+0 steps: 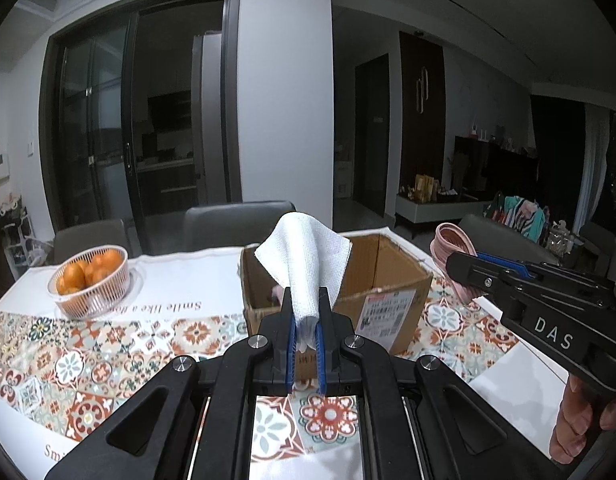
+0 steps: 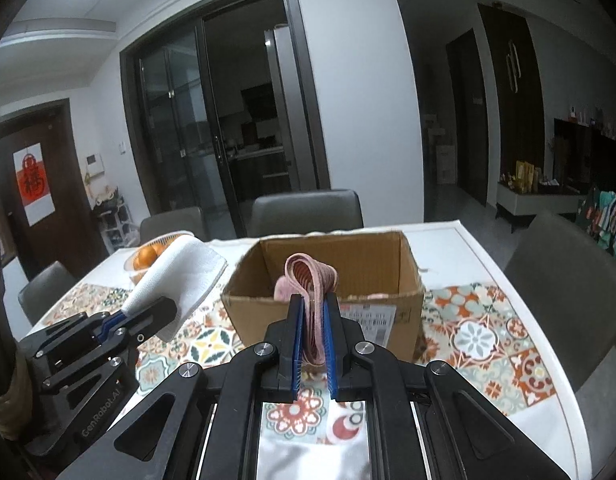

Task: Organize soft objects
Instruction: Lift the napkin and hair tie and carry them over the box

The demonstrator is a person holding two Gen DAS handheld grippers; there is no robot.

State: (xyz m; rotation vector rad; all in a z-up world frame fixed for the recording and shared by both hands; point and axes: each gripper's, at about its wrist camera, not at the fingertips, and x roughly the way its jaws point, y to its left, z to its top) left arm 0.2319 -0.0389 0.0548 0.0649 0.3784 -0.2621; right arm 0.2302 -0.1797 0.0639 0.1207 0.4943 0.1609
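Observation:
A white folded cloth (image 1: pixel 304 256) stands up from my left gripper (image 1: pixel 306 304), which is shut on it above the table, just in front of an open cardboard box (image 1: pixel 388 280). The same white cloth (image 2: pixel 184 276) and left gripper (image 2: pixel 148 320) show at the left of the right wrist view. My right gripper (image 2: pixel 314 312) is shut on a pink ribbed fabric piece (image 2: pixel 312 280), held in front of the box (image 2: pixel 328 280). In the left wrist view the pink piece (image 1: pixel 452 244) sticks out of the right gripper (image 1: pixel 468 268) at the right. Something pink lies inside the box (image 2: pixel 284 290).
A white mesh basket of oranges (image 1: pixel 90 280) sits at the left on the patterned tablecloth (image 1: pixel 88 356). Grey chairs (image 2: pixel 308 210) stand along the far edge, another chair (image 2: pixel 568 280) at the right. A hand (image 1: pixel 580 420) grips the right tool's handle.

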